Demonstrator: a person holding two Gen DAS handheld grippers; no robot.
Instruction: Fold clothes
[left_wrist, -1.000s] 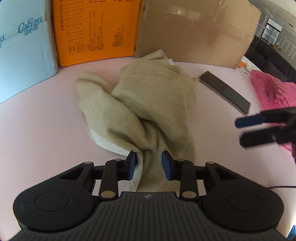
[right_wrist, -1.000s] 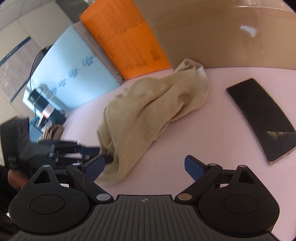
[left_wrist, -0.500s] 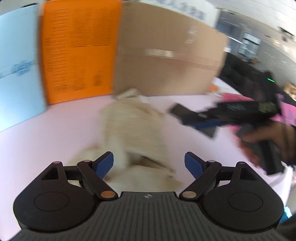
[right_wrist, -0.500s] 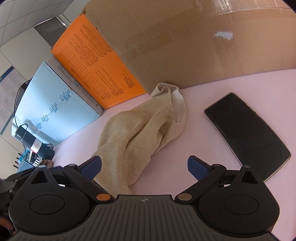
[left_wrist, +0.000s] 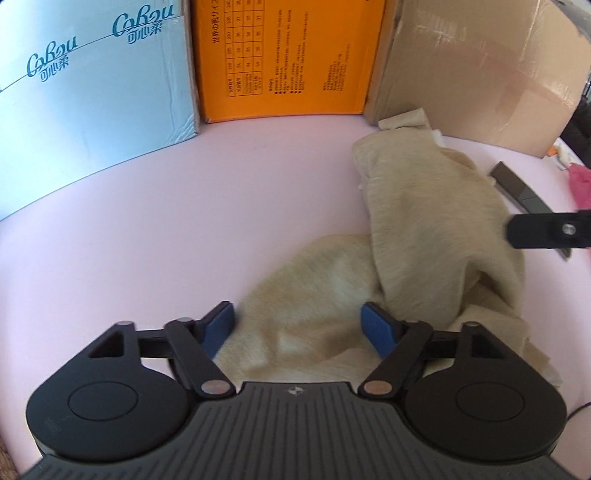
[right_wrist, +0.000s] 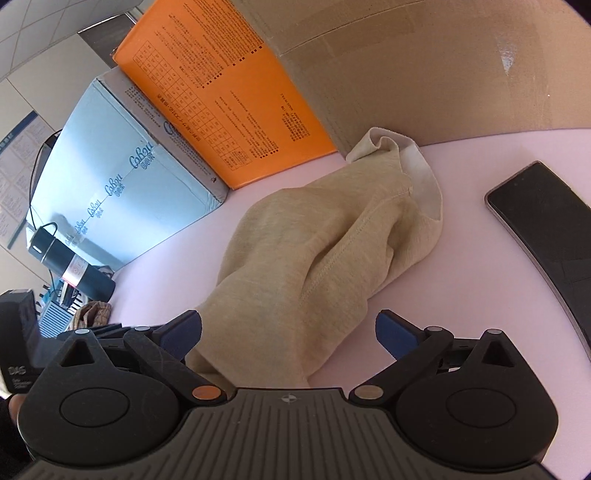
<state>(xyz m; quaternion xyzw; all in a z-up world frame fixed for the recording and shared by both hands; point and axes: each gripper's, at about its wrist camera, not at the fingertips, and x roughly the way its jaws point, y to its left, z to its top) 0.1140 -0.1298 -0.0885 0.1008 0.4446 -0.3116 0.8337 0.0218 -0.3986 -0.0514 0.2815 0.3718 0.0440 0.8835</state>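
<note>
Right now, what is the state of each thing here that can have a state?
Left gripper: open, over the cloth.
Right gripper: open, holding nothing.
Beige garment: crumpled, unfolded, lying on the pink table.
Phone: lying flat, screen dark.
Black flask: closed, lying on its side.

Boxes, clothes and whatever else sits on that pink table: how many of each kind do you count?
Boxes: 3, a blue box, an orange box and a brown box.
Clothes: 1, a beige garment, lying crumpled.
Phones: 1, a black phone.
Handheld tools: 2, left tool and right tool, both open.
Total: 7.
</note>
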